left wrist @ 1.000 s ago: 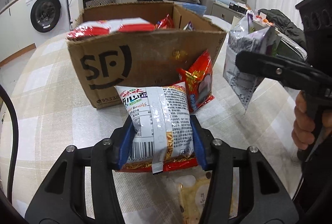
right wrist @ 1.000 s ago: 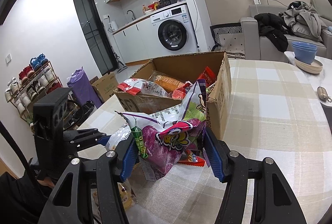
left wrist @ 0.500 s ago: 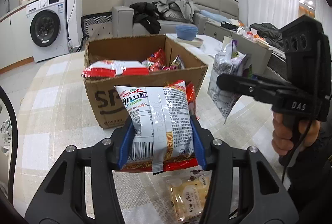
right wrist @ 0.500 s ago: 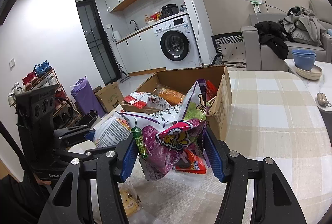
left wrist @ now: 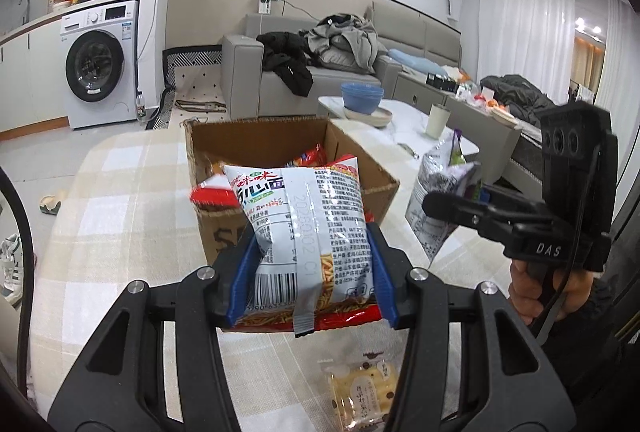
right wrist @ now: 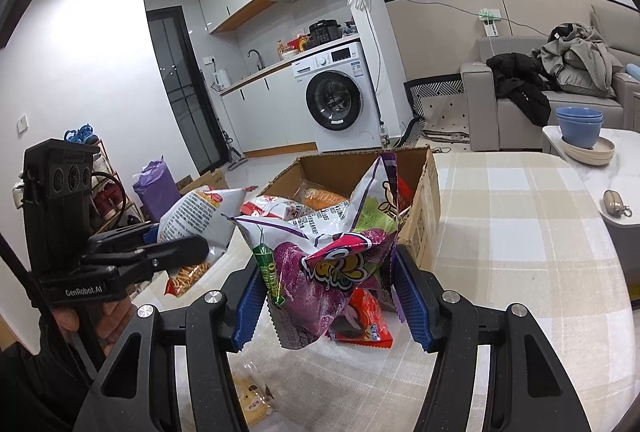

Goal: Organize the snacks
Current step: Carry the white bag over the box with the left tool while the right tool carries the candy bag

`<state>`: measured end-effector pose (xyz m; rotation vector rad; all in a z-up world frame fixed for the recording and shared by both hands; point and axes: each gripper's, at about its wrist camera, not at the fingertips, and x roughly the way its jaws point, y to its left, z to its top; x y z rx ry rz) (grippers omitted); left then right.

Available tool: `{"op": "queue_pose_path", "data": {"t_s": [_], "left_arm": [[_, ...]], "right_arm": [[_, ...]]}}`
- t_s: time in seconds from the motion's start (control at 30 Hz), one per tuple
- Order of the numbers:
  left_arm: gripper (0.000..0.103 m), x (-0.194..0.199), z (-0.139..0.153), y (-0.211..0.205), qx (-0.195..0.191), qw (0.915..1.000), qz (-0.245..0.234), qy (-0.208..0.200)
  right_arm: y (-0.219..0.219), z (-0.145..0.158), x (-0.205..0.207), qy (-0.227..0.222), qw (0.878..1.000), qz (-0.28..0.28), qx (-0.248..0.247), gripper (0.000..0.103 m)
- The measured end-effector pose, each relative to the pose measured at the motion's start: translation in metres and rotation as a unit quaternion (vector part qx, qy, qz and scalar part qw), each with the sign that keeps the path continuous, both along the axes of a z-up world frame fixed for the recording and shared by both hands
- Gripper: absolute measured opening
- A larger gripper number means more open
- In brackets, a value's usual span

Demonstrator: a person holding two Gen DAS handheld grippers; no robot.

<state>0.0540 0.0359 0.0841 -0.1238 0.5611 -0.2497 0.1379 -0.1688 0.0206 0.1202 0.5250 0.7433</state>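
A: Left wrist cam: your left gripper (left wrist: 312,278) pinches the noodle bag (left wrist: 306,232) above the box (left wrist: 384,183).
B: Right gripper (right wrist: 330,296) pinches the purple bag (right wrist: 320,256) by its crumpled edge; it could slip out b4 the box.

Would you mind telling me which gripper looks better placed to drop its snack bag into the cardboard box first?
Probably left: the left gripper holds its white noodle-snack bag facing the cardboard box; the right gripper approaches from the side.
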Motion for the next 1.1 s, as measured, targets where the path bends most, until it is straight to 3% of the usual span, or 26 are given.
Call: {"op": "queue_pose_path", "data": {"t_s": [0.63,1.1], "left_arm": [[0.048,0.032,0.048,0.034,0.009,0.9992,0.037,-0.014],[0.048,0.099,0.033,0.028,0.024,0.9988,0.044,0.000]], "right_arm": [[0.020,0.025,0.023,-0.026,1.000,-0.009,0.000,0.061],[0.049,0.028,0.051,-0.062,0.997,-0.023,-0.030,0.061]]}}
